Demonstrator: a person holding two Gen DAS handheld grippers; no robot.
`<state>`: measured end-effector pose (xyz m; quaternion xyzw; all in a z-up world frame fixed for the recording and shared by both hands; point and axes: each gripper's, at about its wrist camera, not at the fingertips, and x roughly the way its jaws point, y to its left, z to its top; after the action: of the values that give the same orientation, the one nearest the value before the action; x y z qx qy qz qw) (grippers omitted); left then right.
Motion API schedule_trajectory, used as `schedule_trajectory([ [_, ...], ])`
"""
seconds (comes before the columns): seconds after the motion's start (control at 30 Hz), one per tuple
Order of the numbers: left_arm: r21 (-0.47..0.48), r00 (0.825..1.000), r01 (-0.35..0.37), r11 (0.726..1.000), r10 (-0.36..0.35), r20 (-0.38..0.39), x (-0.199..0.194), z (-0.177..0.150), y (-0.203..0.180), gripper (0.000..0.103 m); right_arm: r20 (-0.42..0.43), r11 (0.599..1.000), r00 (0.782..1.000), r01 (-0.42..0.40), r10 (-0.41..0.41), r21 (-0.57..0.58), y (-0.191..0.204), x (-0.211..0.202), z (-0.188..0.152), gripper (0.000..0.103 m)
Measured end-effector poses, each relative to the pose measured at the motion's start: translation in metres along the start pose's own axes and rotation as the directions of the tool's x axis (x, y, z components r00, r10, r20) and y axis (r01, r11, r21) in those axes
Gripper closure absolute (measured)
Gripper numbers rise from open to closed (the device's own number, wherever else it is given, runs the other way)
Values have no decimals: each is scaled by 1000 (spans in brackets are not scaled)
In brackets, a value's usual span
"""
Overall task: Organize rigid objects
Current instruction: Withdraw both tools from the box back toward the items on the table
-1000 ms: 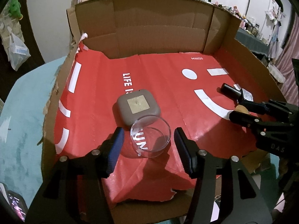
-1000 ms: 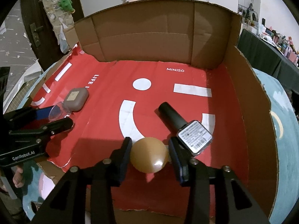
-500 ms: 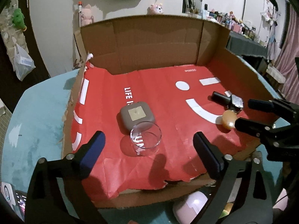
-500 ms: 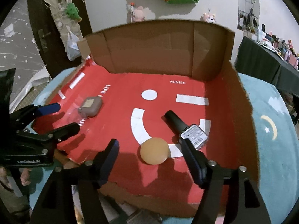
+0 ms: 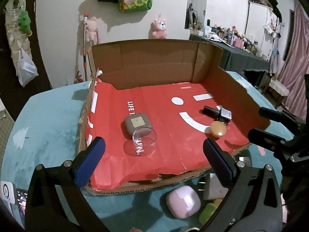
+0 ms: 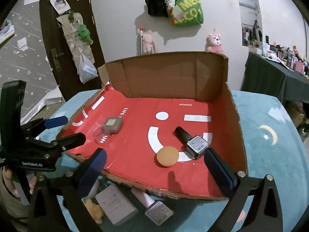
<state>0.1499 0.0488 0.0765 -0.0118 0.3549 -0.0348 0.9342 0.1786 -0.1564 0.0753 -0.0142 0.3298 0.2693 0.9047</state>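
The left black plastic two-finger gripper (image 5: 154,160) has blue rubber pads (image 5: 89,164) and silver screws on its arms. The right black plastic gripper (image 6: 154,174) matches it. White "GenRobot.AI" lettering marks the left one's side.

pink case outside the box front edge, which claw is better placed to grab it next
Left, probably. The pink case lies on the blue cloth just below the open left claw, between its fingers in that view. The right claw, also open, hangs over a grey block instead.
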Motion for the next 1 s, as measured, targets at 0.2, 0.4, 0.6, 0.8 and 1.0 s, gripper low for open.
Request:
schedule_trajectory([
  [0.2, 12, 1000, -14, 1000, 14, 22, -13, -5, -9, 0, 48, 1000, 999, 22, -22, 2, 1, -15, -8, 0],
  [0.4, -4, 998, -20, 1000, 20, 58, -28, -12, -13, 0, 95, 998, 994, 54, -51, -30, 9, -26, -17, 0],
  [0.6, -3, 998, -27, 1000, 27, 55, -34, -21, -16, 0, 101, 997, 993, 66, -62, -31, 12, -31, -25, 0],
  [0.8, -8, 998, -18, 1000, 18, 61, -41, -30, -18, 0, 95, 997, 993, 79, -77, -21, 12, -33, -35, 0],
  [1.0, -8, 997, -33, 999, 33, 76, -50, -36, -20, 0, 92, 996, 992, 85, -82, -22, 13, -35, -42, 0],
])
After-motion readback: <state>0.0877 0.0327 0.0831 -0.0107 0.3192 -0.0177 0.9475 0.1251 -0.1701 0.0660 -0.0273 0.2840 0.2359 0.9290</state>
